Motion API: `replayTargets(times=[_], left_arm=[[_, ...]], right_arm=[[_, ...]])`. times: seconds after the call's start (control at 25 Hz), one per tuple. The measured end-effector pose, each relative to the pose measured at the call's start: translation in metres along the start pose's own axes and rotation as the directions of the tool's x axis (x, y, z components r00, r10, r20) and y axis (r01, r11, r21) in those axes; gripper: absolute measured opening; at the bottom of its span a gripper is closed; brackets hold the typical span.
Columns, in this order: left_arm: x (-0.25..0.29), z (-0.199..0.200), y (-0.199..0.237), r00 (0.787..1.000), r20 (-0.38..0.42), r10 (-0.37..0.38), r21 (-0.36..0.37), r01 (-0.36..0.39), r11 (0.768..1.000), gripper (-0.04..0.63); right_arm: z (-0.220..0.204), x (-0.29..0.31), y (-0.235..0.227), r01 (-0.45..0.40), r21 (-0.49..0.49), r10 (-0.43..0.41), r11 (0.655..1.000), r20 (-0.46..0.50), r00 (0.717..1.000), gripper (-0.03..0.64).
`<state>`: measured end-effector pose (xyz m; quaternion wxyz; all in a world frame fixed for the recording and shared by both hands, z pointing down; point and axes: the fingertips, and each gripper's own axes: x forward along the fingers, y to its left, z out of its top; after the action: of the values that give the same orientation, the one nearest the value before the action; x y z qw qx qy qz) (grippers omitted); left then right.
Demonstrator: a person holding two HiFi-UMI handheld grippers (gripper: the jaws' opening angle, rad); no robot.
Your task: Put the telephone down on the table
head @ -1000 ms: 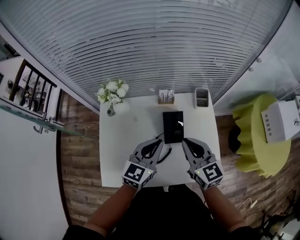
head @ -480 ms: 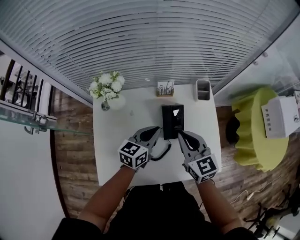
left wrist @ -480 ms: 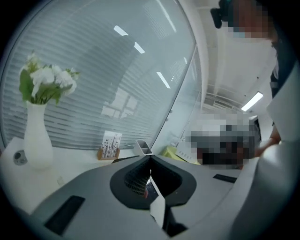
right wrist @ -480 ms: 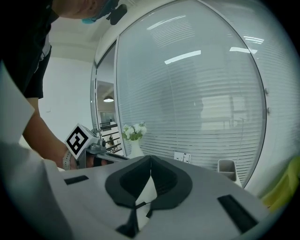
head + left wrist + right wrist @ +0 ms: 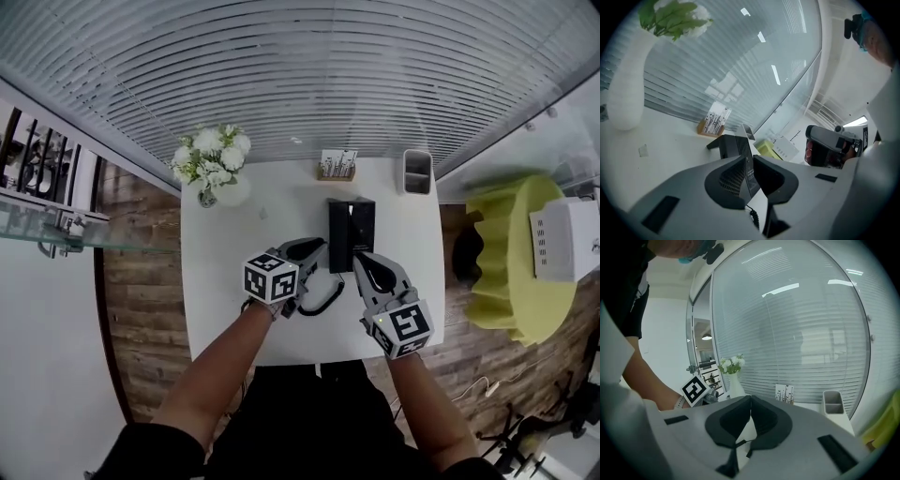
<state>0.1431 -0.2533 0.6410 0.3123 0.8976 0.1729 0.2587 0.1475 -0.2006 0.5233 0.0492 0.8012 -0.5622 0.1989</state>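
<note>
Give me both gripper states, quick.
Left gripper: open; fingers have just been opening, telephone showing in the gap.
Right gripper: closed, empty.

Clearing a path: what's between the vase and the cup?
The card stand, plus a small scrap left of it, in the head view.

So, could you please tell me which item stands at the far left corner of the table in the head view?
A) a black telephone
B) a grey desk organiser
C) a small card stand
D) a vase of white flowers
D: the vase of white flowers stands at the far left corner of the white table, while the card stand and the grey organiser sit further right along the far edge.
</note>
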Motion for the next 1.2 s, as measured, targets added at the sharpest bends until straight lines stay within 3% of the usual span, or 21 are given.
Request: replayTargets(times=[0.2, 0.36, 0.6, 1.2], left_arm=[[0.018, -0.014, 0.018, 1.0, -0.024, -0.015, -0.056, 0.014, 0.998, 0.06], [0.032, -0.028, 0.034, 0.997, -0.058, -0.042, -0.137, 0.034, 0.99, 0.115], [0.051, -0.039, 0.045, 0.99, -0.108, -0.093, -0.204, 0.07, 0.977, 0.177], [0.074, -0.036, 0.045, 0.978, -0.117, -0.171, -0.244, 0.138, 0.96, 0.183]], right_arm=[[-0.013, 0.008, -0.005, -0.001, 0.027, 0.001, 1.0, -0.026, 1.0, 0.021], [-0.018, 0.006, -0.005, 0.001, 0.062, 0.001, 0.998, -0.034, 0.999, 0.021], [-0.022, 0.004, -0.01, 0.014, 0.075, -0.011, 0.997, -0.047, 0.999, 0.021], [-0.032, -0.006, -0.026, 0.041, 0.118, -0.035, 0.992, -0.056, 0.998, 0.021]])
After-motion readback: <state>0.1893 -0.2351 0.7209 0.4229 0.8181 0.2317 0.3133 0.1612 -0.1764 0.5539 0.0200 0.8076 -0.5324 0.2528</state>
